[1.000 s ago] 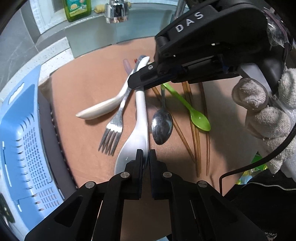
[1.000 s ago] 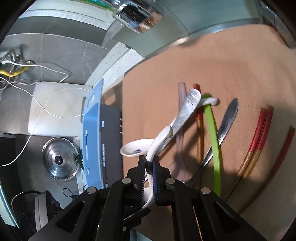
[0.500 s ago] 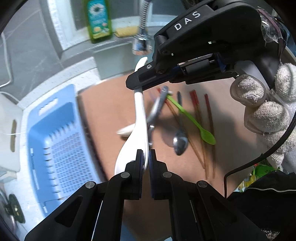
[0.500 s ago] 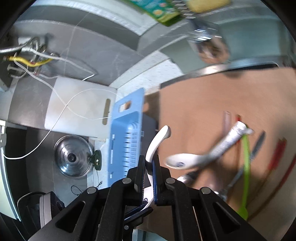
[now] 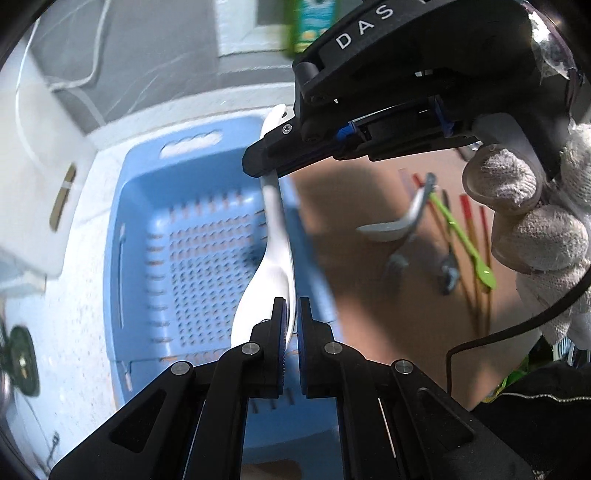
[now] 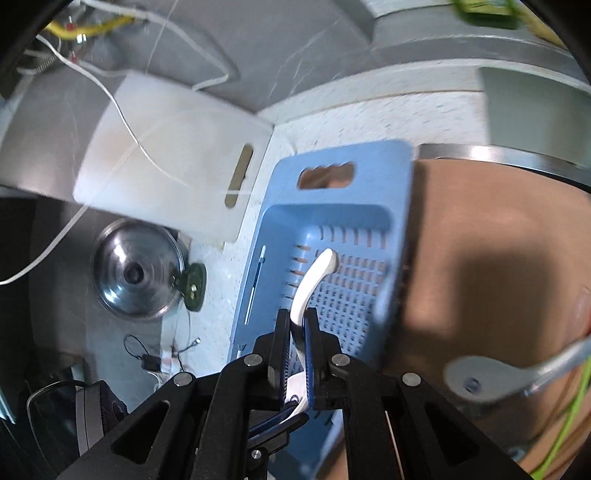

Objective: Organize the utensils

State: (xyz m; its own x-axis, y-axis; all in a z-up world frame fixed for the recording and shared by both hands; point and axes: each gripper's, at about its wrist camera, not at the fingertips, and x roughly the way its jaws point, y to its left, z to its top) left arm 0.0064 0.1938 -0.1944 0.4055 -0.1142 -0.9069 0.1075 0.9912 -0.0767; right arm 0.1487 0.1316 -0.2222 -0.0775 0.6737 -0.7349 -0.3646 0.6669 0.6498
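Both grippers hold one white ceramic spoon (image 5: 271, 254) in the air over the blue perforated basket (image 5: 184, 258). My left gripper (image 5: 291, 310) is shut on the rim of its bowl. My right gripper (image 6: 298, 321) is shut on its handle (image 6: 314, 280), and shows as the black tool (image 5: 266, 162) in the left wrist view. The basket also shows in the right wrist view (image 6: 354, 206). On the brown mat (image 5: 376, 295) lie a second white spoon (image 5: 388, 230), a green spoon (image 5: 465, 243), a fork, a metal spoon and several chopsticks, all blurred.
A white cutting board (image 6: 166, 155) leans at the back left of the speckled counter. A steel pot lid (image 6: 136, 273) lies left of the basket. A green bottle (image 5: 310, 22) stands on the back ledge. The sink rim (image 6: 498, 158) borders the mat.
Both grippers have carried the white spoon up off the mat and leftward, from above the utensil pile to above the blue basket. The other utensils stay on the mat.
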